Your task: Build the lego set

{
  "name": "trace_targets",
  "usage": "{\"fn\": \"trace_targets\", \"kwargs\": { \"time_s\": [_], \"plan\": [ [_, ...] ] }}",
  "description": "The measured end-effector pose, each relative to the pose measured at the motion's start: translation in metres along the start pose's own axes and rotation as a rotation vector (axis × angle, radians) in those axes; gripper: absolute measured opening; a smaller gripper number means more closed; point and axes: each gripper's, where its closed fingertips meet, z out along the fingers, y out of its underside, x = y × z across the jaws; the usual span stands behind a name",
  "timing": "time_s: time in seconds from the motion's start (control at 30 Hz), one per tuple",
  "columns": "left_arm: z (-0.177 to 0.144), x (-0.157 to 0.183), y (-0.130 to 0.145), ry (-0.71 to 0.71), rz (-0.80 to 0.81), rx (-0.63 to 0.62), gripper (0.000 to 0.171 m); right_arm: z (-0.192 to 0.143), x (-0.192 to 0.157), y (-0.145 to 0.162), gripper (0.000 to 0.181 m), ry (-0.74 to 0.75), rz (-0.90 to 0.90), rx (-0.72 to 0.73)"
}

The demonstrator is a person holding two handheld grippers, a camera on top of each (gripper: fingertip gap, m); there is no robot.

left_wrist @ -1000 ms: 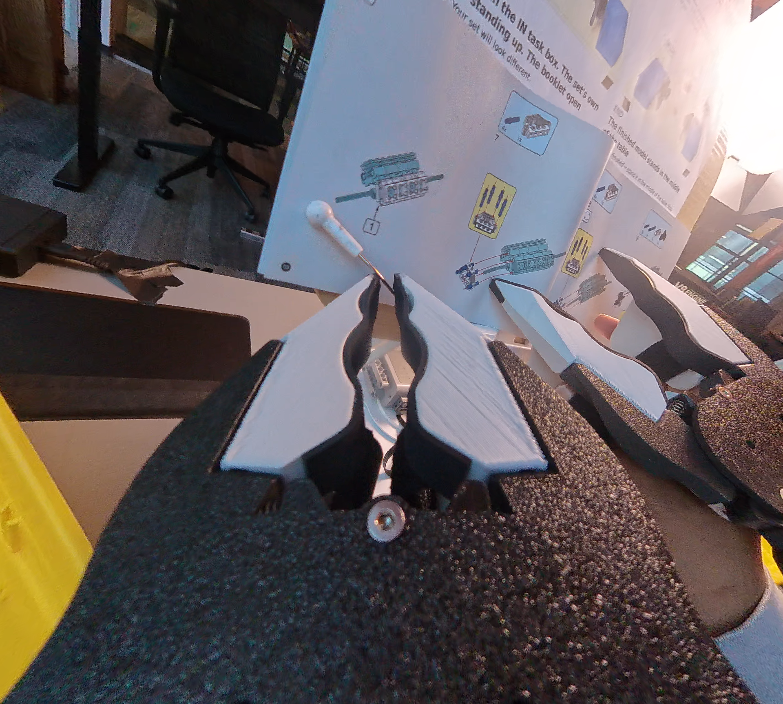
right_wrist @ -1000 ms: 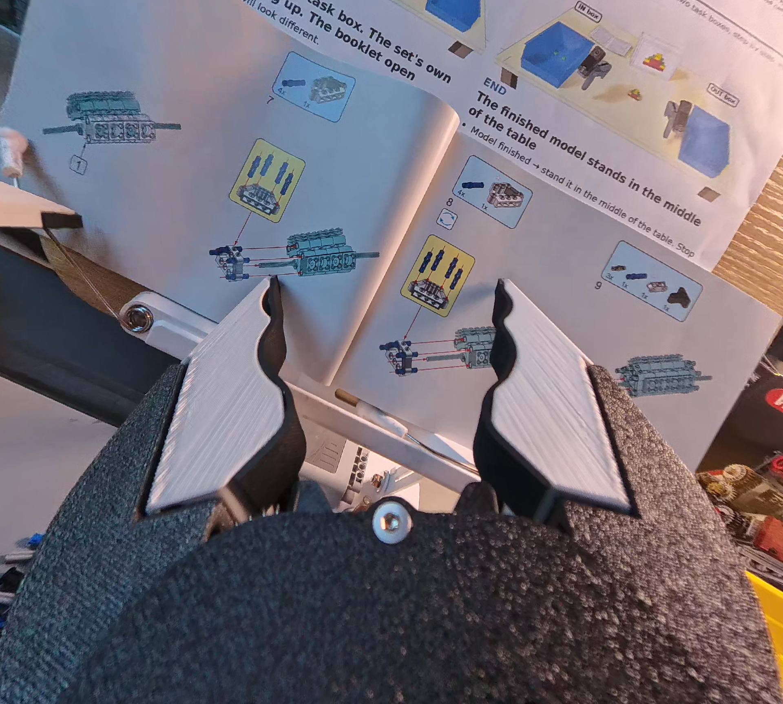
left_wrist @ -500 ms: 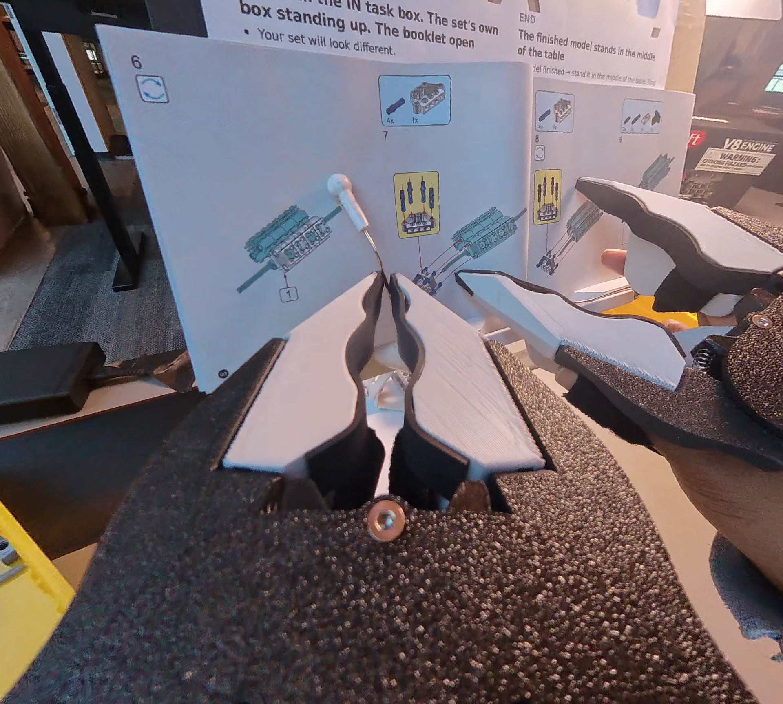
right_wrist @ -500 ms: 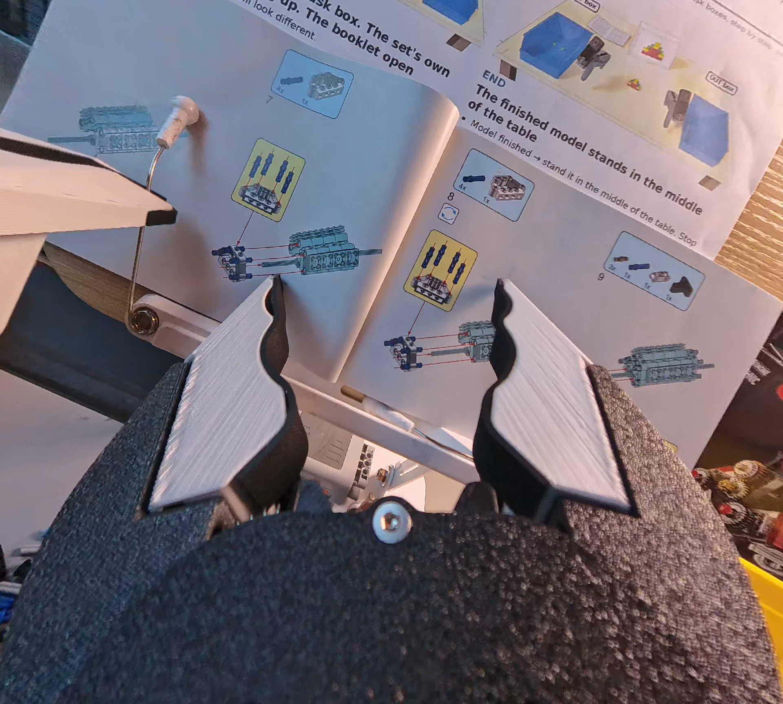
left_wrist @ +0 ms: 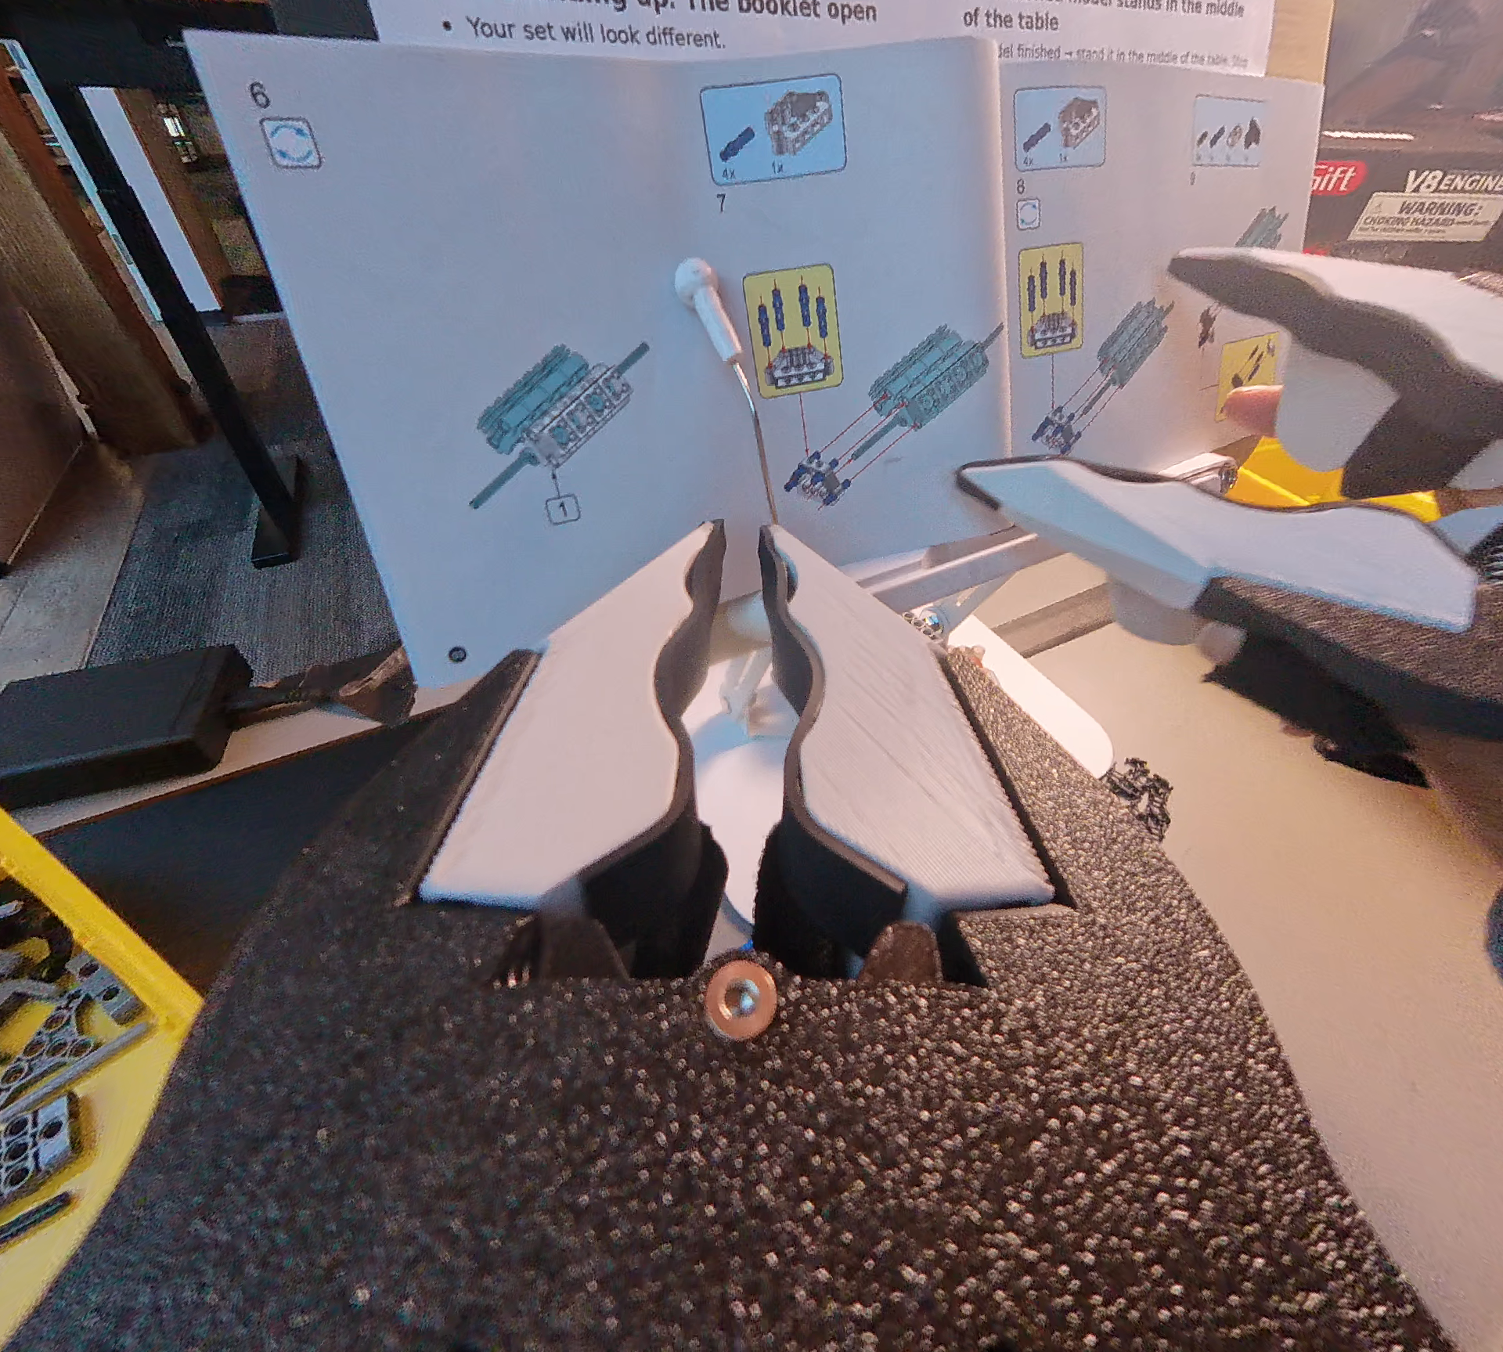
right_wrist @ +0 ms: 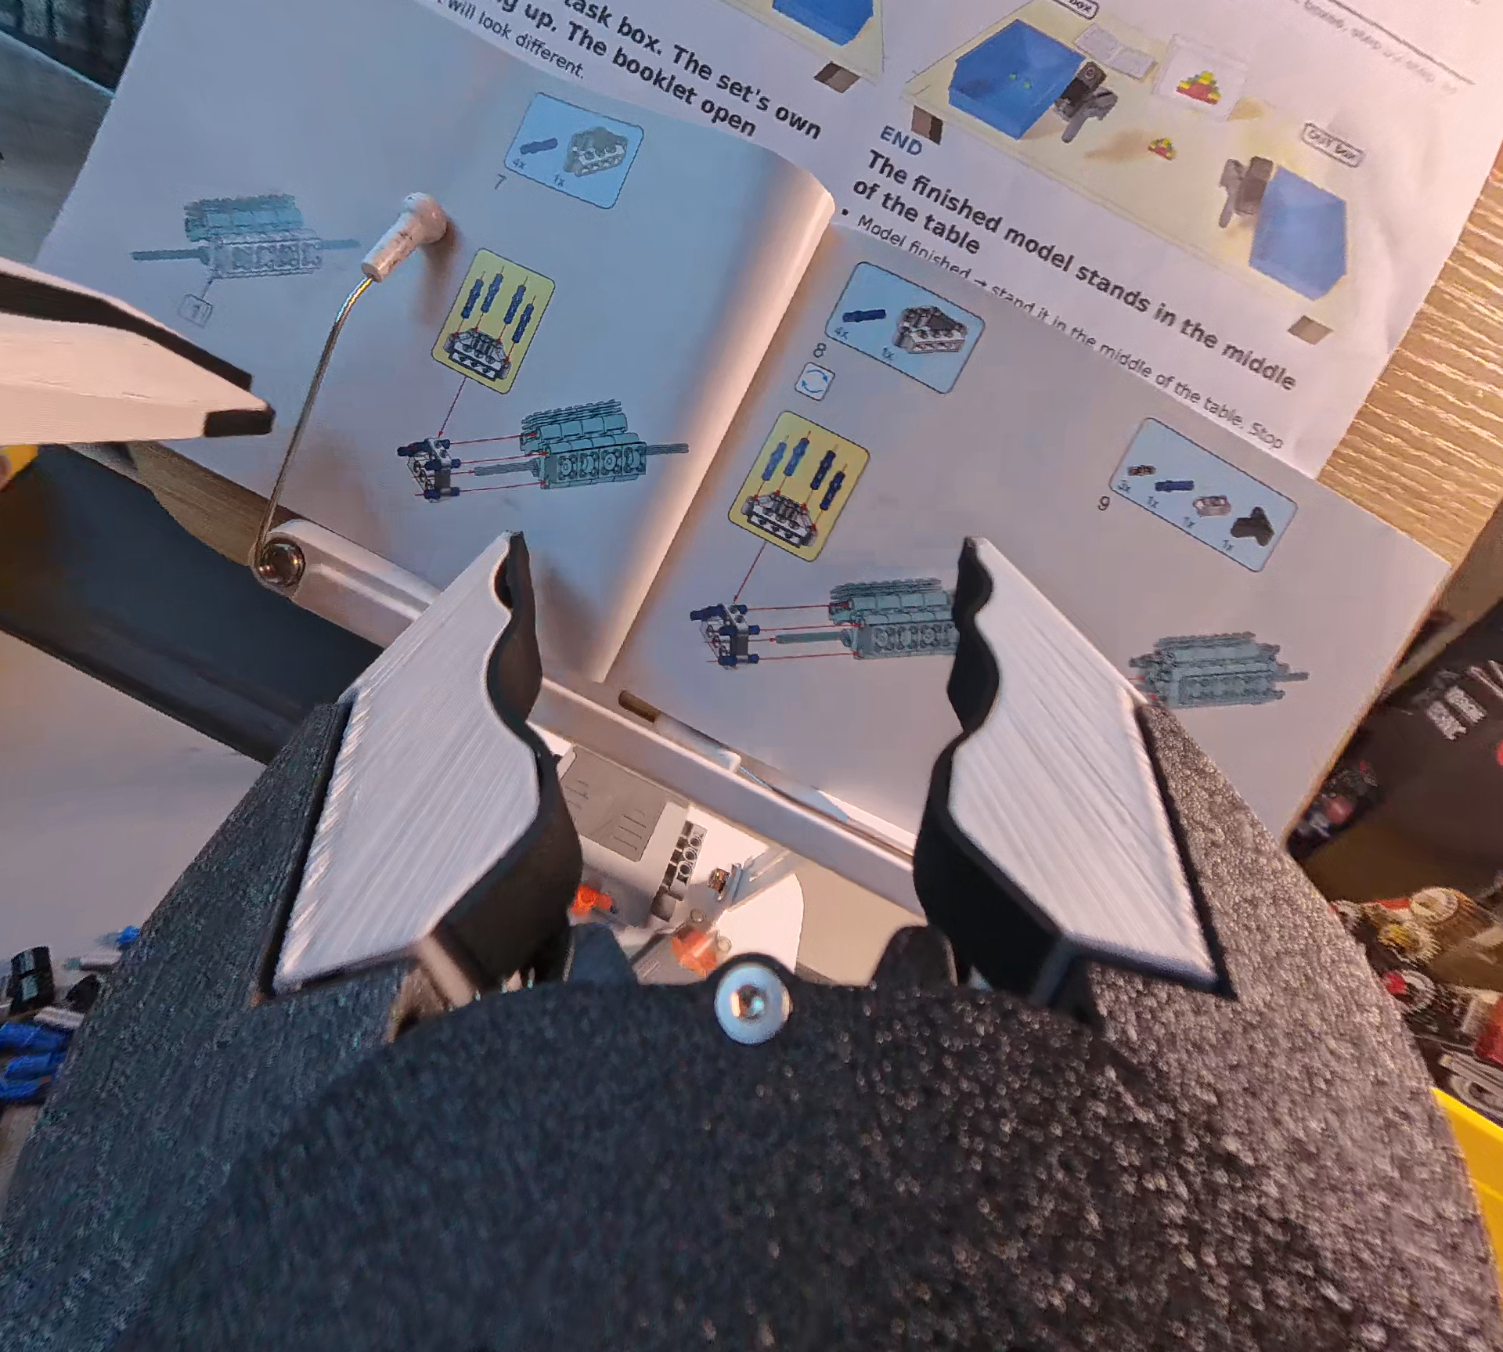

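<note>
Before the open booklet [left_wrist: 618,304] on its white stand [right_wrist: 716,752], the left gripper [left_wrist: 742,536] is sitting with fingers nearly closed — gripping nothing — just below the wire page clip [left_wrist: 716,321]. Right gripper [right_wrist: 736,552] (fingers spread wide, empty) is facing the booklet's fold.

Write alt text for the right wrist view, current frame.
The open right gripper points at an open building-instruction booklet propped on a white stand, whose wire page-holder arm presses the left page. A printed instruction sheet hangs behind, the left gripper's fingertip enters from the left, and small loose pieces lie at lower left.
</note>
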Motion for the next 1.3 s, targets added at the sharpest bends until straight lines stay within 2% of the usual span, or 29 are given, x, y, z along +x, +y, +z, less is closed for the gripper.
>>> {"fn": "trace_targets", "kwargs": {
  "time_s": [0.13,0.27,0.43,0.57,0.67,0.77,1.3],
  "plan": [
    [-0.011,-0.006,0.001,-0.01,-0.003,0.011,0.007,-0.034,0.014,-0.01,0.1,-0.052,0.053,0.057],
    [-0.021,-0.001,-0.023,0.014,0.007,0.101,0.007,-0.091,0.016,-0.012,0.095,-0.178,0.115,0.095],
    [-0.011,0.01,-0.058,0.036,0.022,0.181,0.0,-0.165,-0.003,0.015,0.084,-0.333,0.15,0.065],
    [0.011,0.01,-0.075,-0.01,0.075,0.168,0.0,-0.198,-0.004,0.046,0.078,-0.328,0.17,0.041],
    [0.028,0.003,-0.076,-0.063,0.104,0.134,0.0,-0.206,0.005,0.058,0.076,-0.303,0.23,0.054],
    [0.037,-0.001,-0.073,-0.083,0.108,0.113,0.0,-0.207,0.011,0.06,0.076,-0.308,0.216,0.066],
    [0.042,-0.002,-0.073,-0.096,0.108,0.131,0.0,-0.209,-0.002,0.076,0.072,-0.357,0.206,0.057]
  ]
}}
